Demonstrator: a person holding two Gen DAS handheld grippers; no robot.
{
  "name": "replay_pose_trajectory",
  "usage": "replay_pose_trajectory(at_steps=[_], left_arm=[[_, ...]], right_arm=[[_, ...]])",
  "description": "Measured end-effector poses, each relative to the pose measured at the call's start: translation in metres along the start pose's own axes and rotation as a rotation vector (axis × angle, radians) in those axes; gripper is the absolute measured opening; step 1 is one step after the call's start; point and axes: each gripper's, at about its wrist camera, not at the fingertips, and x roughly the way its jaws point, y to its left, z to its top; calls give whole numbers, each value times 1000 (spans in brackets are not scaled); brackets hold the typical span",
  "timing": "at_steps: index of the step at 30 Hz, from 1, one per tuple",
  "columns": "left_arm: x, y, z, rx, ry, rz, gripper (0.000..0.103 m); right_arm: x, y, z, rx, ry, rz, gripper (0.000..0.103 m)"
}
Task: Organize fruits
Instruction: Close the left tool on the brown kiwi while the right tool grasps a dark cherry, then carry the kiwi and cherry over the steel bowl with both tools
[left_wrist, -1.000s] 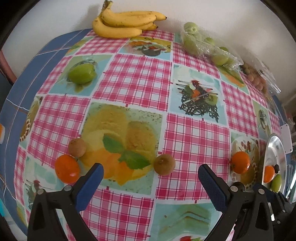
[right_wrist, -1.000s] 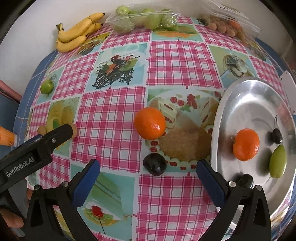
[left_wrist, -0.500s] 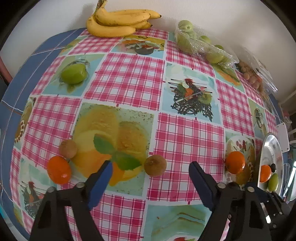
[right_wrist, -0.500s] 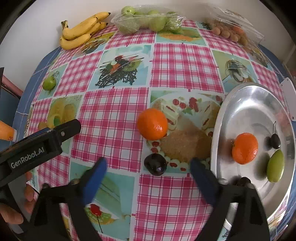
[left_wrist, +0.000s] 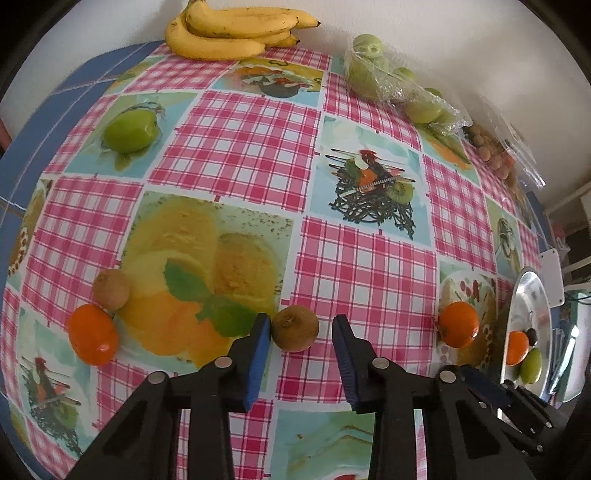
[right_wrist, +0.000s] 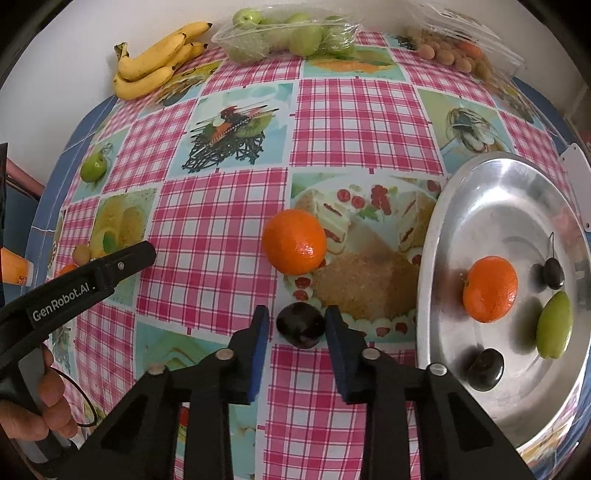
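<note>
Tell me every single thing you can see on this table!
tablecloth: one, pink checks with food pictures, over the table
bananas: one bunch, yellow, far edge by the wall
bagged green fruits: several, green, far edge
boxed small fruits: many, brown, far right corner
loose green fruit: one, green, far left
tray: one, silver, right side
oranges: three, orange; mid-table, left side, on the tray
kiwis: two, brown; near middle, left beside an orange
dark fruits: three, near-black; one on the cloth, two on the tray
tray green fruit: one, green, on the tray
left gripper: black and blue, closing around a kiwi
right gripper: shut on a dark fruit
hand: one, holding the left gripper
</note>
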Motion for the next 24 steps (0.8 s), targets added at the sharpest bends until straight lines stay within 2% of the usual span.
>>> replay_pose_trajectory(at_steps=[3, 6, 11, 18, 24], left_arm=[[3, -1, 1, 5, 7, -2, 38], [3, -1, 0, 4, 8, -13, 28], [-1, -3, 2, 9, -5, -23, 28], [-27, -12, 7, 27, -70, -47, 28], [-41, -16, 9, 29, -105, -54, 28]], right_arm=[[0, -2, -1, 8, 2, 13, 28], [0, -3, 0, 6, 1, 17, 27], [-10, 0, 1, 6, -25, 46, 27], [-45, 2, 3, 4, -126, 73, 27], [-55, 0, 4, 16, -150, 84, 27]])
